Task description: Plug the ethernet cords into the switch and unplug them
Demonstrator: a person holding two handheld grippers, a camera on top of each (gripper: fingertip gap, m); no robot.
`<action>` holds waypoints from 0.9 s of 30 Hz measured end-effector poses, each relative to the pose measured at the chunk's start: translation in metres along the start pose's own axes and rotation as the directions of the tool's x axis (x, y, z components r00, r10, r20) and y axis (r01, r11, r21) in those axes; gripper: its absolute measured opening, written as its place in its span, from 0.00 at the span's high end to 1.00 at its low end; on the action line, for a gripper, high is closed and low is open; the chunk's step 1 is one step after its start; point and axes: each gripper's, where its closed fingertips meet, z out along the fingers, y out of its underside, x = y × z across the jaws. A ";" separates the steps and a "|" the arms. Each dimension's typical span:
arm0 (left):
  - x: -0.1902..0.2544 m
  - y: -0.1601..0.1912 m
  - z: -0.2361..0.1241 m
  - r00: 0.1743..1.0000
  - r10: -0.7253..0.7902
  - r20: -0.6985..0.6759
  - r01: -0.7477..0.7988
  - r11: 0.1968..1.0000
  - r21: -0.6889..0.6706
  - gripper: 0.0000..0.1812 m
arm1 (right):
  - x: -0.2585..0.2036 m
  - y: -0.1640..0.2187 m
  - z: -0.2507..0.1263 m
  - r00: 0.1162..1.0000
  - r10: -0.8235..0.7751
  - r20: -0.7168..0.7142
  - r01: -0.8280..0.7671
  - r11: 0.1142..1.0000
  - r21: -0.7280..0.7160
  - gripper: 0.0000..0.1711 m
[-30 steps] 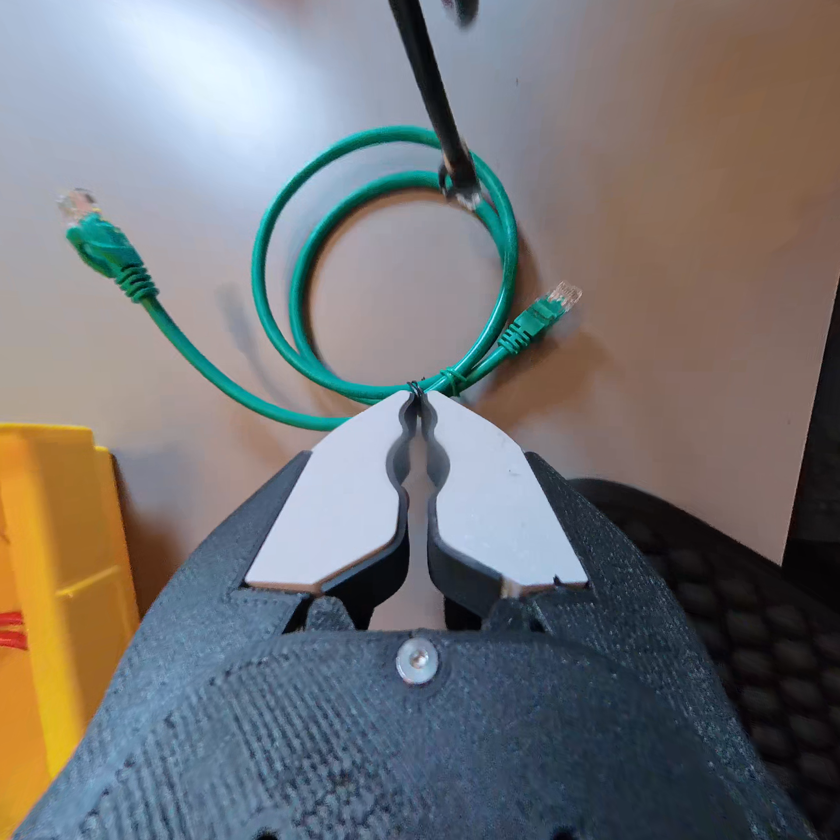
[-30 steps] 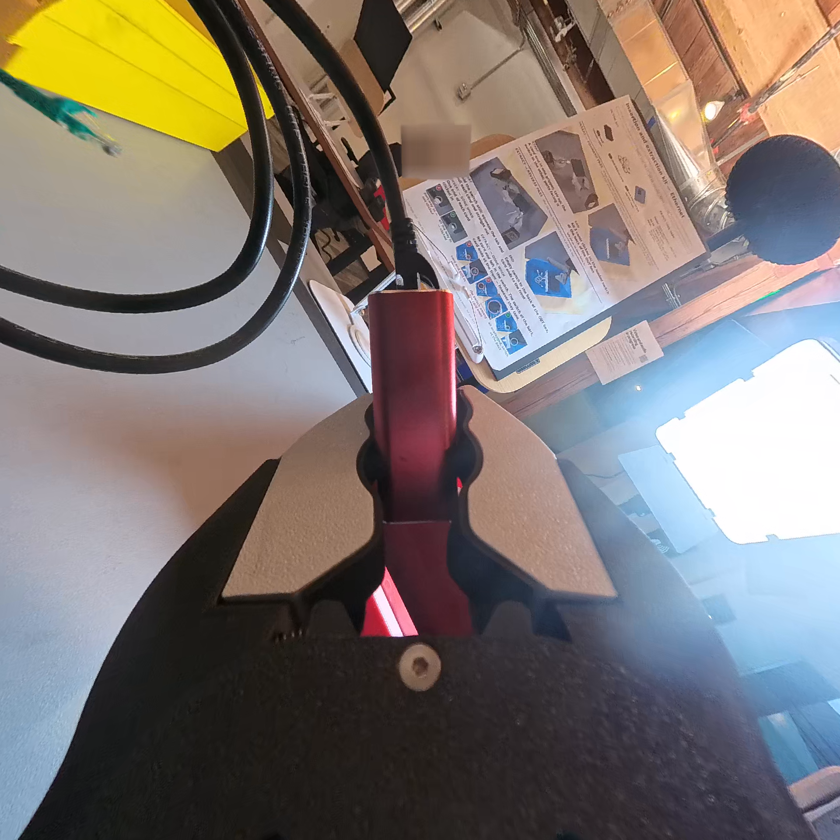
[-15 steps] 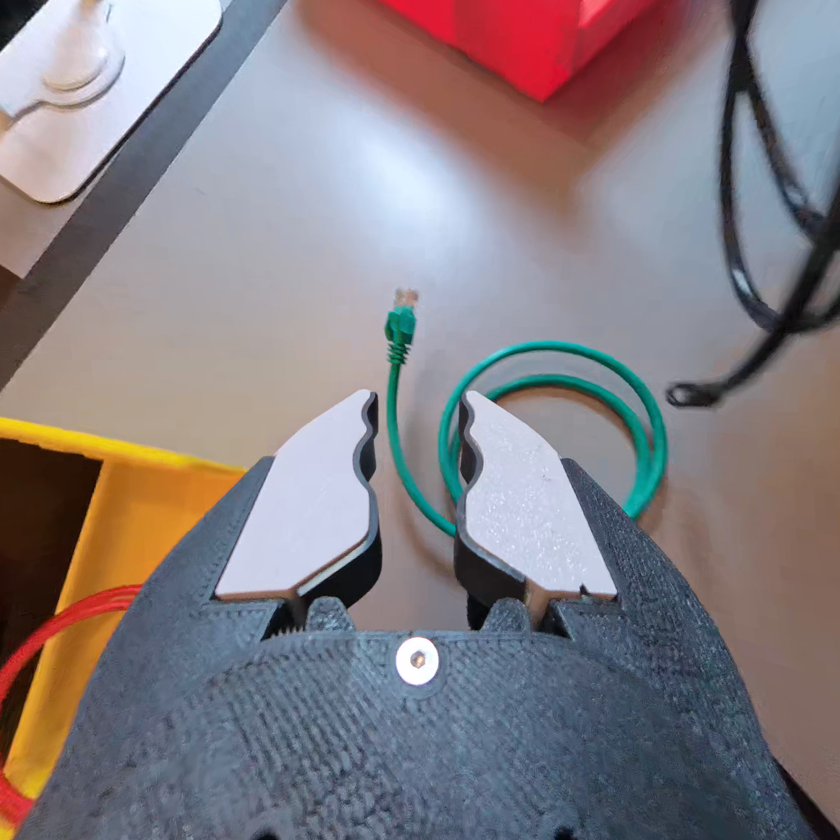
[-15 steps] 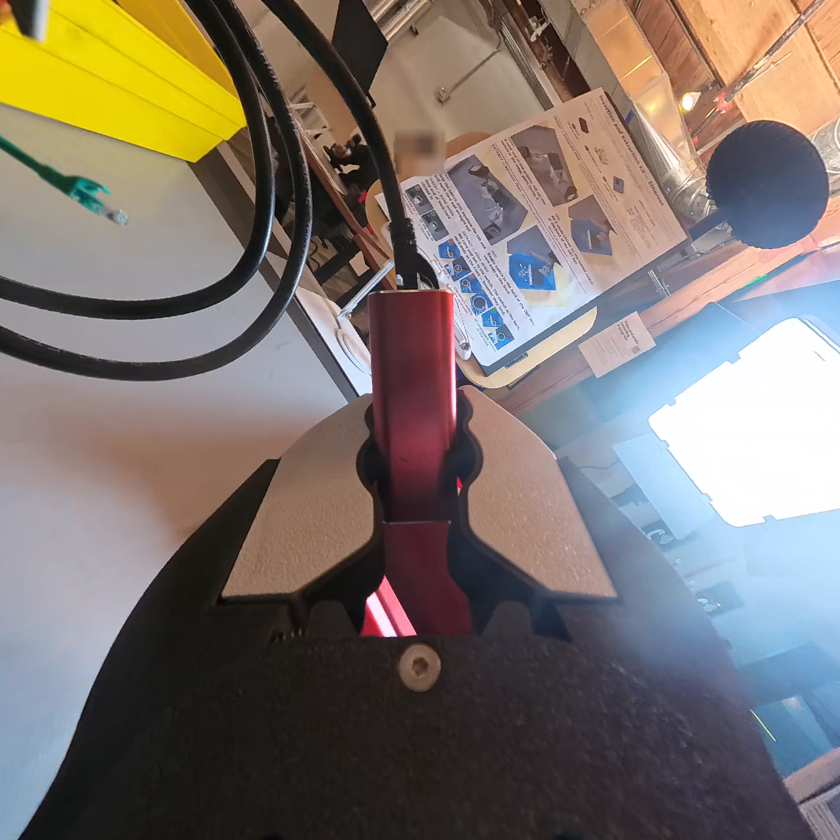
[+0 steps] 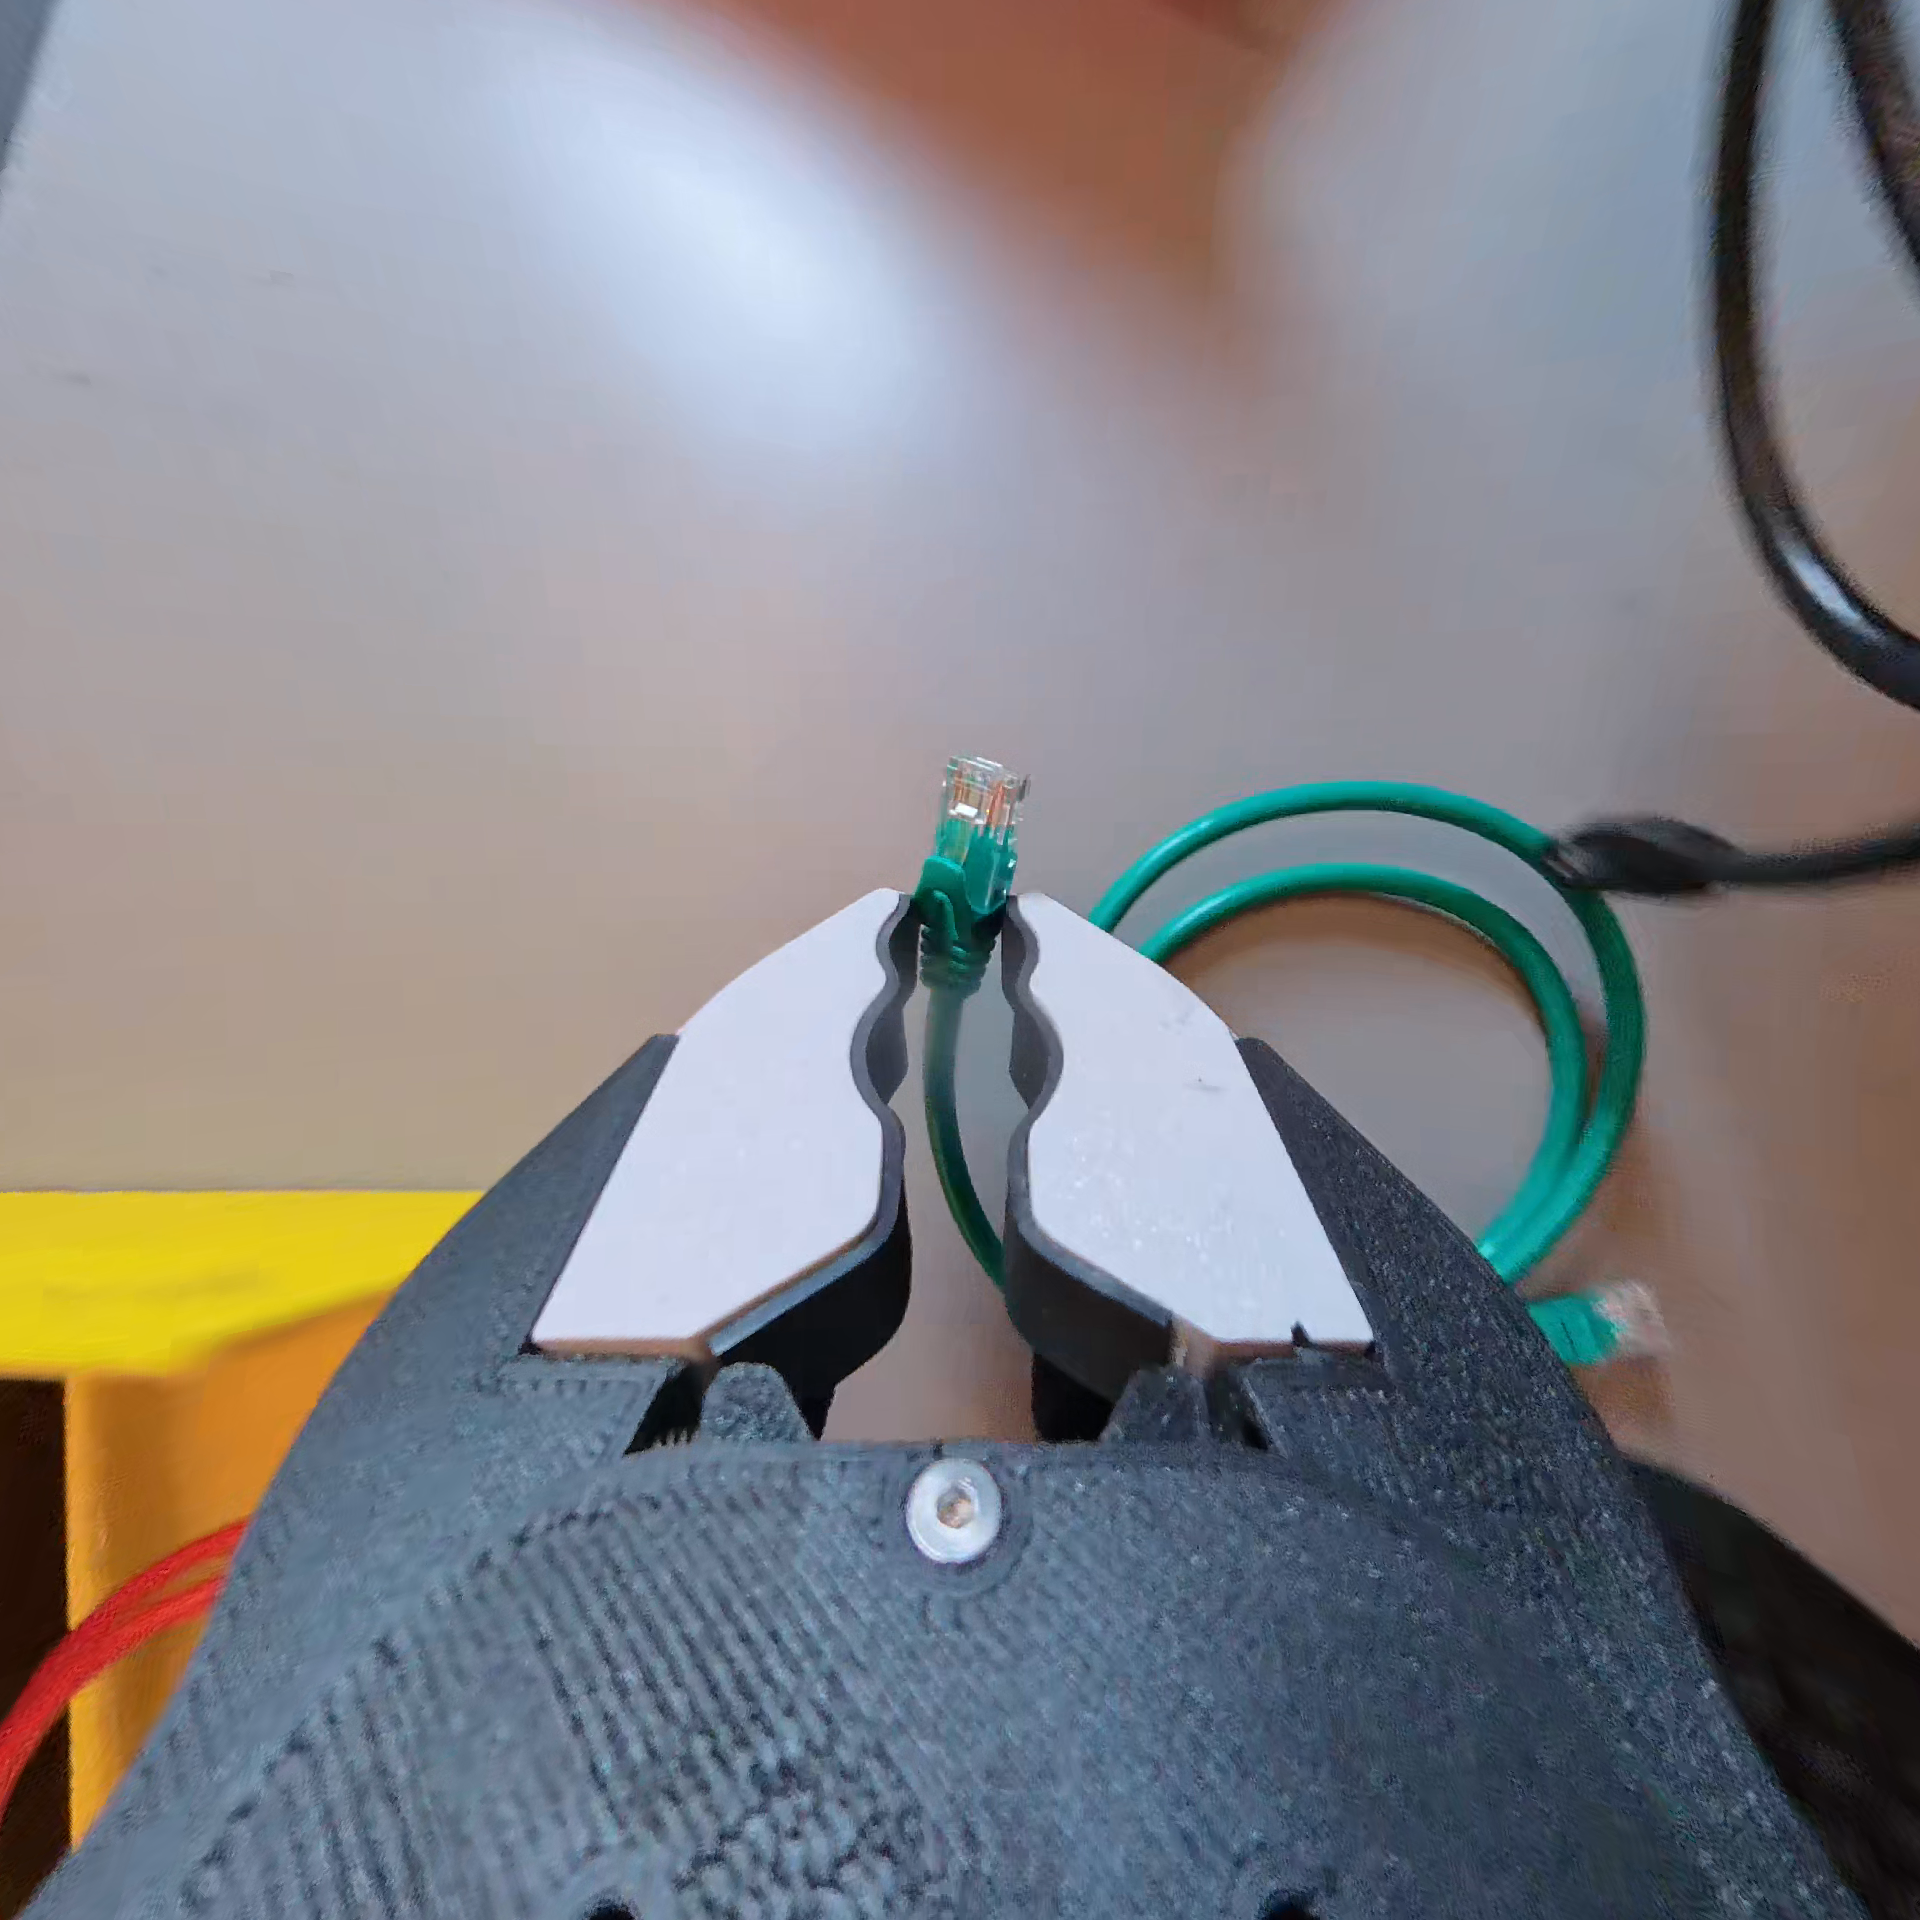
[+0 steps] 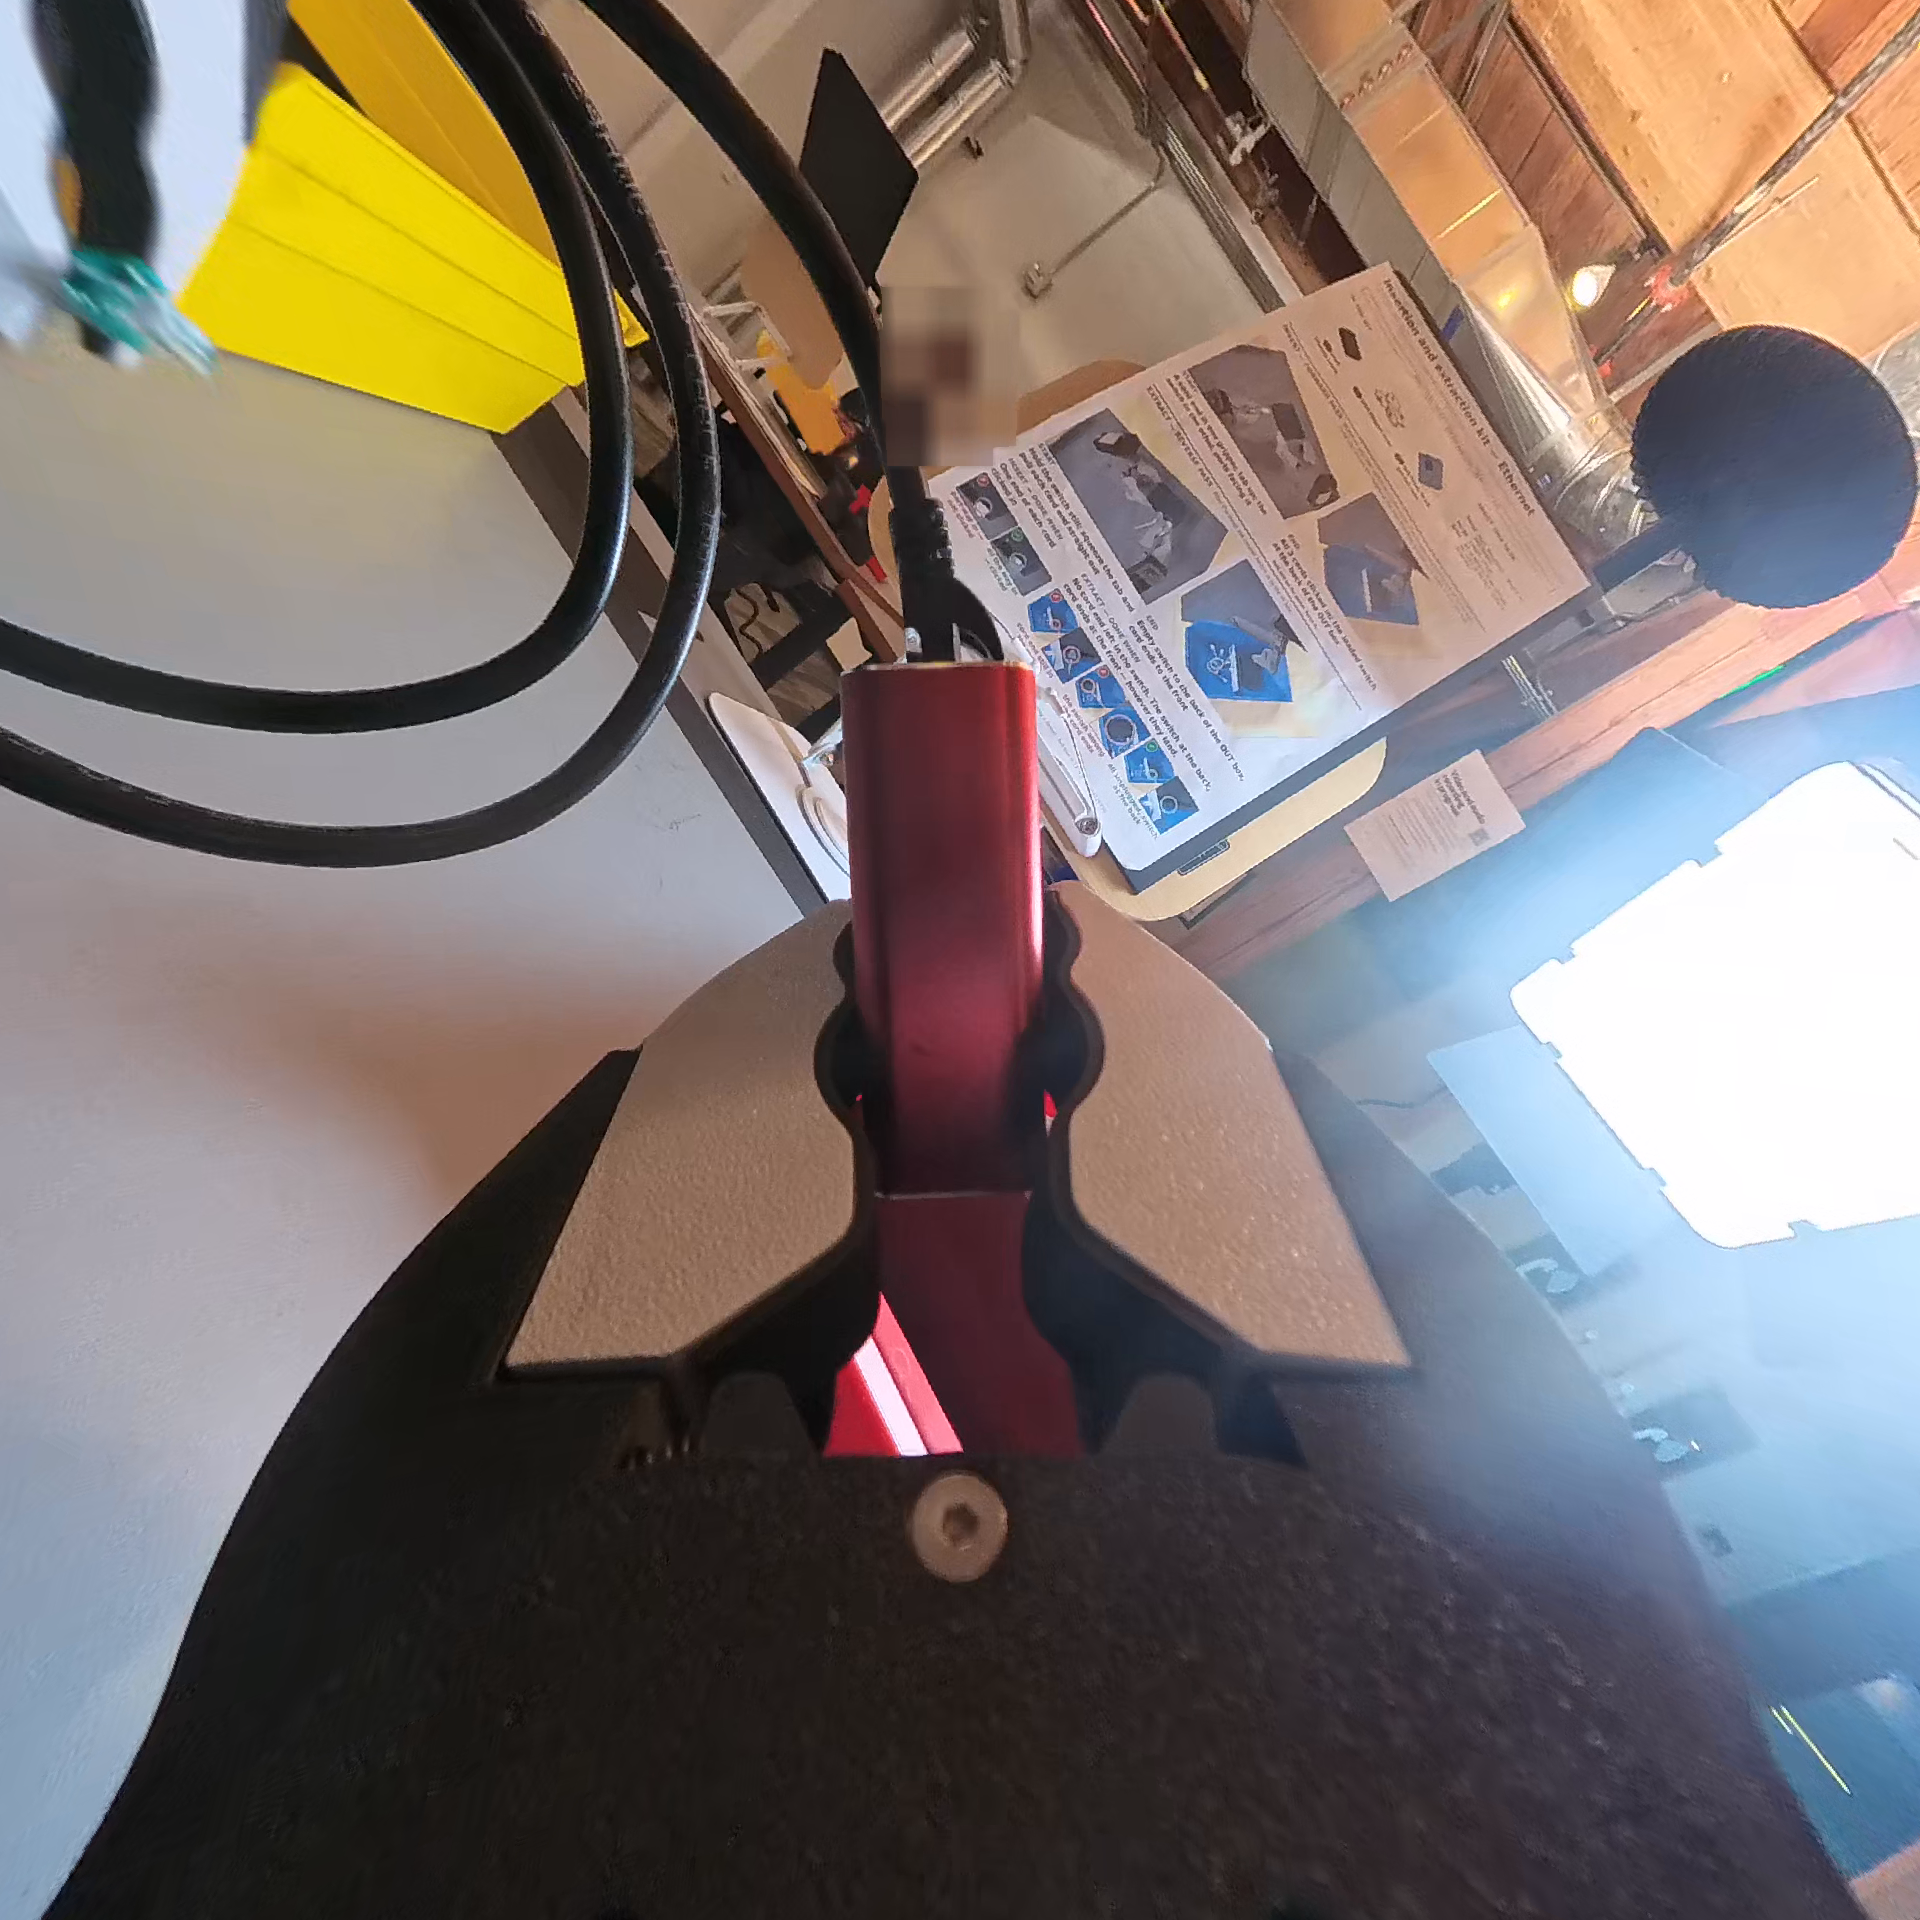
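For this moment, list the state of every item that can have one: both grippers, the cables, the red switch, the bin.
Left gripper: shut on green ethernet cable's plug boot.
Green ethernet cable: coiled on table, unplugged; clear plug sticks out past the fingertips.
Right gripper: shut on red metal switch.
Red metal switch: held off the table.
Black cable: plugged into switch's far end.
Yellow plastic bin: open.

the ethernet cord's plug (image 5: 977,831) sits between the left gripper's (image 5: 961,914) fingertips, its coil (image 5: 1579,1039) on the table (image 5: 520,623) to the right; a bin (image 5: 156,1299) lies left. the switch (image 6: 940,883) stands between the right gripper's (image 6: 945,935) fingers, a black cable (image 6: 914,540) entering its far end.
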 end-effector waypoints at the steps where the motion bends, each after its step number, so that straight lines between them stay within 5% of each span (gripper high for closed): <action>1: 0.007 0.006 -0.010 0.999 0.004 -0.037 -0.005 1.000 -0.012 0.92 | 0.000 -0.001 0.000 1.000 -0.005 0.001 0.005 1.000 0.004 0.83; 5: 0.018 0.024 -0.060 0.996 0.057 -0.070 -0.062 0.995 -0.074 0.92 | -0.005 -0.004 0.002 0.999 -0.049 0.012 0.049 0.999 0.007 0.83; 10: 0.037 -0.002 -0.105 0.972 0.228 -0.061 -0.232 0.970 -0.068 0.93 | -0.006 -0.011 0.013 0.992 -0.128 0.015 0.128 0.992 0.005 0.83; 16: 0.049 -0.059 -0.057 0.951 0.302 -0.072 -0.303 0.953 -0.015 0.93 | -0.012 -0.021 0.025 0.973 -0.229 0.036 0.228 0.973 0.022 0.83; 20: 0.054 -0.061 -0.026 0.955 0.261 -0.144 -0.262 0.965 0.012 0.92 | -0.025 -0.006 0.018 0.966 -0.250 0.069 0.250 0.968 0.015 0.83; 27: 0.041 -0.073 -0.054 0.976 0.150 -0.160 -0.130 0.983 0.131 0.92 | -0.056 -0.005 0.013 0.918 -0.356 0.173 0.356 0.934 0.036 0.83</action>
